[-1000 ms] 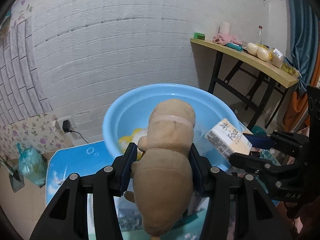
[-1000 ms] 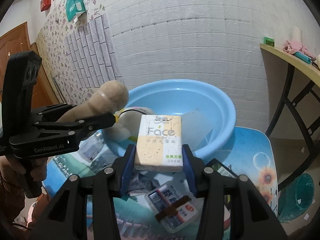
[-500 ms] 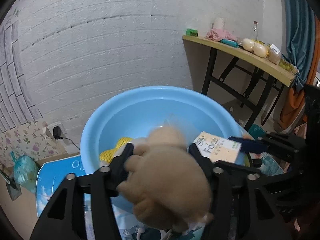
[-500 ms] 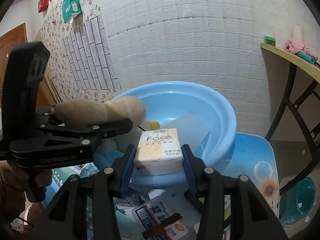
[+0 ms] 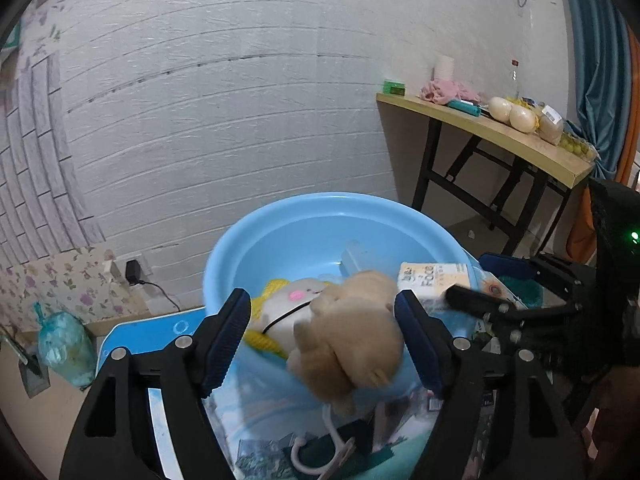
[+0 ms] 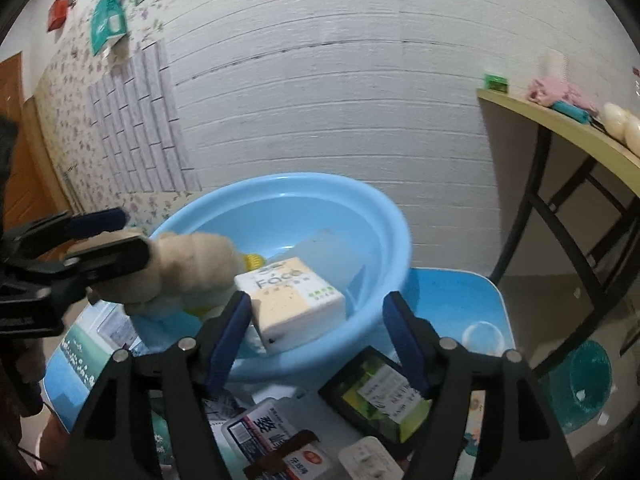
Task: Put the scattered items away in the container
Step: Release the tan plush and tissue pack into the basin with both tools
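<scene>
The light blue basin [image 5: 304, 216] [image 6: 320, 184] stands on the small blue table. My left gripper [image 5: 322, 336] hangs over its near rim with jaws opening. A tan plush toy [image 5: 352, 336] [image 6: 188, 268], blurred, tumbles loose between them; neither pad presses on it. My right gripper [image 6: 316, 336] is also opening. The tissue pack [image 6: 296, 304] [image 5: 436, 276] printed "Face" tips off its left pad into the basin. A white and yellow plush [image 5: 288, 304] and a clear plastic piece [image 6: 320, 252] lie inside. Each gripper shows in the other's view: right gripper [image 5: 492, 282], left gripper [image 6: 92, 248].
On the table [image 6: 460, 300] in front of the basin lie a black and green packet [image 6: 376, 392], a white packet with a red label [image 6: 280, 440] and a white plug [image 6: 368, 460]. A wooden side table [image 5: 500, 136] with several items stands at the right. A tied bag [image 5: 64, 348] sits on the floor at left.
Both grippers have widened their jaws over the basin. The tan plush has slipped from the left pads and the tissue pack from the right pads, both tipping into the basin.
</scene>
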Demonstrator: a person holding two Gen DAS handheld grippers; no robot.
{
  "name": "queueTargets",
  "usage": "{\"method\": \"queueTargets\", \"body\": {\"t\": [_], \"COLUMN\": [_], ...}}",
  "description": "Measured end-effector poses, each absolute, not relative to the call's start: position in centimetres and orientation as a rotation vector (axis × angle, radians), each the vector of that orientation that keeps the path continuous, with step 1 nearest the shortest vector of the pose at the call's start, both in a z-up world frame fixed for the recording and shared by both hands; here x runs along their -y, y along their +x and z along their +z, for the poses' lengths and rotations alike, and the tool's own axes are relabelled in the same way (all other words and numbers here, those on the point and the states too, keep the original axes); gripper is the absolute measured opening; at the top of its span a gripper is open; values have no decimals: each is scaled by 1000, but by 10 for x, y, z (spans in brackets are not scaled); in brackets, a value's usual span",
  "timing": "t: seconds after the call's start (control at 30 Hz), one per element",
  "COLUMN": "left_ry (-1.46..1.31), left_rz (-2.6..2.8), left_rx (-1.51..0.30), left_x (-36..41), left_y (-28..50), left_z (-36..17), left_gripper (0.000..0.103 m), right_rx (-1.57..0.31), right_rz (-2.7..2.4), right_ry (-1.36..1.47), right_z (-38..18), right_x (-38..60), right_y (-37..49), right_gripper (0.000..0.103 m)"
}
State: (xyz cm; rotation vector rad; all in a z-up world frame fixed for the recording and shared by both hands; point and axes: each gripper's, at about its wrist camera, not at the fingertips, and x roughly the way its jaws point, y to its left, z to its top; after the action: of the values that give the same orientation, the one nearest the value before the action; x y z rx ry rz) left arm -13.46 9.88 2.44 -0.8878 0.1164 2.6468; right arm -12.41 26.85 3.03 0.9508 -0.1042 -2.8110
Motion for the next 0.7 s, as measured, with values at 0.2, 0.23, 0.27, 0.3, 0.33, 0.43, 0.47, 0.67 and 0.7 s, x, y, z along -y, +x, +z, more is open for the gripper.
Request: {"method": "queueTargets", "body": {"t": [0.2,0.23,0.27,0.3,0.33,0.43,0.47,0.67,0.7], "left_ry": [-874,-878,-882,-889,-891,-897,-902,-934,-939], "left_rz": [2679,2682,2683,2684,2687,2701,2698,2664,2655], "left_rx": [-95,-96,-93,-87,-83,-70,-66,-71,-74], "left_x": [-82,-79,-78,-75,-73,-68,-68,-76,-79], "left_y": [-114,-112,-110,-108,-106,-102,-103,-111,-113], "left_z": [29,27,26,25,25,24,23,11,9], "left_gripper": [78,79,80,80,80,80,80,83,83], "right_rx": [130,131,133,136,139,154,160,166,165], "right_rz": [-2857,-2862,-2869,-2871,-2871,-2870,-2866,-2854,-2852], "right_ry": [969,969,968,970,971,979,987,999,998], "right_z": [33,34,34,35,34,33,32,29,29], "right_x": [-280,-281,-283,-284,-285,-288,-288,-287,-288], "right_y": [-120,-120,-118,-117,-116,-111,-110,-108,-108], "right_gripper": [68,68,68,68,68,68,68,68,68]}}
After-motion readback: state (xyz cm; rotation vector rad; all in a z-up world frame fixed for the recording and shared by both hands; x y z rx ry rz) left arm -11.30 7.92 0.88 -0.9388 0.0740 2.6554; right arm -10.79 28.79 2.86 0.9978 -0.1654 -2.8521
